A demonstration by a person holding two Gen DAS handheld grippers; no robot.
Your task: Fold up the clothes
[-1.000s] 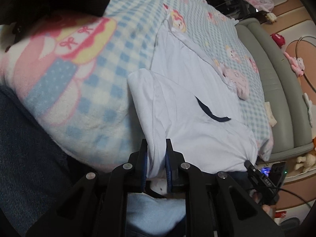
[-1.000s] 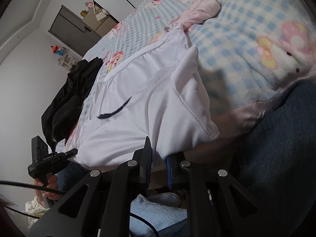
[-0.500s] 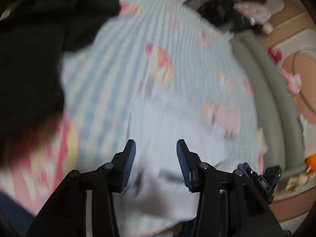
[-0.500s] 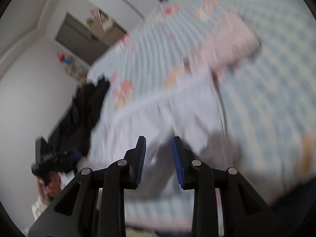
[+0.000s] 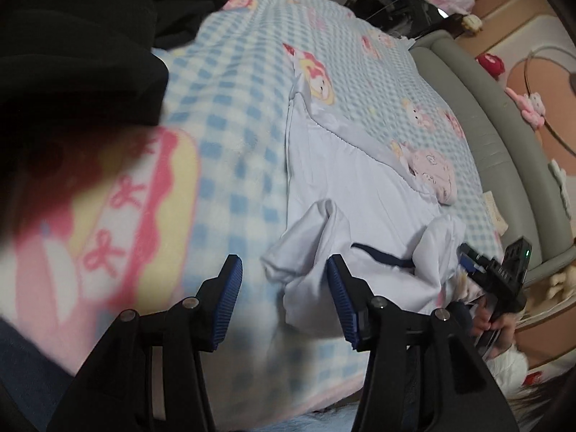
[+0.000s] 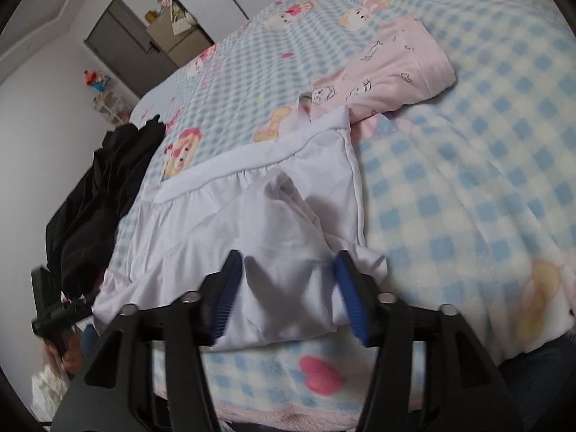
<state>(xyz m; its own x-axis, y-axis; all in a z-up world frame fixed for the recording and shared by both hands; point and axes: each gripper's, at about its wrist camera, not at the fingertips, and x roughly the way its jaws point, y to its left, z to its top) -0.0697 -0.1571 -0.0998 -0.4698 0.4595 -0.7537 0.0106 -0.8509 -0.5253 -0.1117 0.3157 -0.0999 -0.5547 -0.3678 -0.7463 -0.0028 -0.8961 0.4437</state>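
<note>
A white garment point(image 5: 345, 198) with a dark blue trim line lies on the blue checked blanket point(image 5: 234, 136); its near end is bunched in loose folds. It also shows in the right wrist view point(image 6: 273, 223), waistband at the far side. My left gripper point(image 5: 284, 270) is open and empty, just above the garment's near left corner. My right gripper point(image 6: 288, 266) is open and empty over the garment's near right fold.
A folded pink garment point(image 6: 392, 72) lies beyond the white one, also in the left wrist view point(image 5: 435, 172). A black clothes pile point(image 6: 97, 194) sits at the left. A grey bed frame edge point(image 5: 504, 151) runs along the right. The blanket's near edge drops off.
Both grippers have opened and let go of the white garment's edge, which dropped onto the blanket in loose folds. Both have lifted and moved forward over the bed.
</note>
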